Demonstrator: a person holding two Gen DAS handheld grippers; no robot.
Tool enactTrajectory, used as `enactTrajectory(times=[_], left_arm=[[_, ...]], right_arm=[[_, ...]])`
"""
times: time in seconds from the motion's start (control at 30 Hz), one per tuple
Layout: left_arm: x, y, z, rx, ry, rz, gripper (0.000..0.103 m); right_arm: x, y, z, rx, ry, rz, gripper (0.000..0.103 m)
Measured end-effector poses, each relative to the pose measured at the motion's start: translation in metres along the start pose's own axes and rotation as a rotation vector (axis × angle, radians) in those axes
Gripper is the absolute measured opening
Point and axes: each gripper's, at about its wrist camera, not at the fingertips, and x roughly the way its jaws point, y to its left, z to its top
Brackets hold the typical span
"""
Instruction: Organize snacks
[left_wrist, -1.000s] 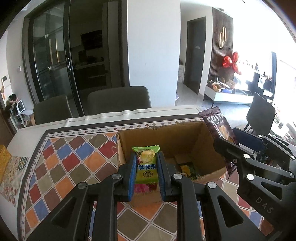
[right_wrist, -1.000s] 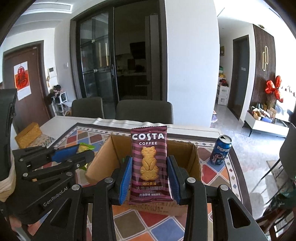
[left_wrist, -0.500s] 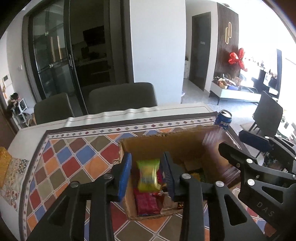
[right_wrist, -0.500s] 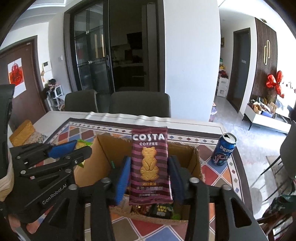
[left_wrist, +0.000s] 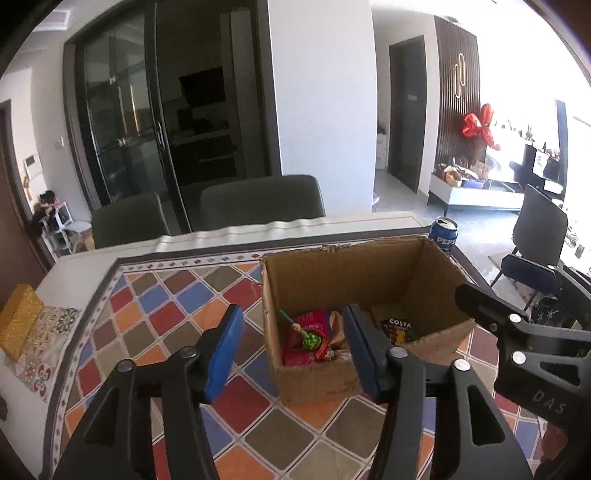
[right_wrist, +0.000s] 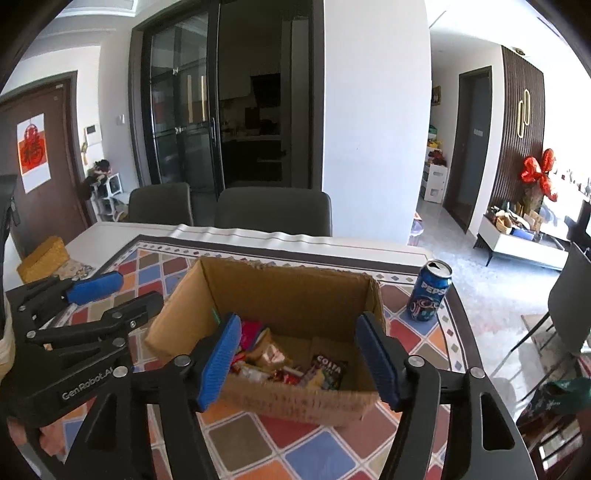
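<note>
An open cardboard box (left_wrist: 334, 273) (right_wrist: 291, 291) stands on the patterned tablecloth and holds several snack packets. A red packet (left_wrist: 308, 338) lies at its left and the brown Costa packet (left_wrist: 399, 328) (right_wrist: 328, 371) at its right. My left gripper (left_wrist: 291, 350) is open and empty, above the box's near left corner. My right gripper (right_wrist: 299, 360) is open and empty, above the box's near side. The left gripper also shows at the left of the right wrist view (right_wrist: 114, 291), and the right gripper at the right of the left wrist view (left_wrist: 480, 299).
A blue Pepsi can (right_wrist: 430, 290) (left_wrist: 443, 238) stands right of and behind the box, near the table's right edge. A yellow box (right_wrist: 42, 258) (left_wrist: 18, 321) sits at the table's left end. Two grey chairs (right_wrist: 273, 210) stand at the far side.
Both grippers opened and let go. The green packet and the Costa packet dropped into the box. Both grippers pulled up and back from it.
</note>
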Motion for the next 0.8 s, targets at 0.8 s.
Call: enactTrajectory(times=[0.8], left_arm=[[-0.131,-0.009,-0.07,-0.033,-0.12,0.039,0.102]], right_arm=[[-0.126,0.004,-0.069,0.042,-0.11,-0.083,0.091]])
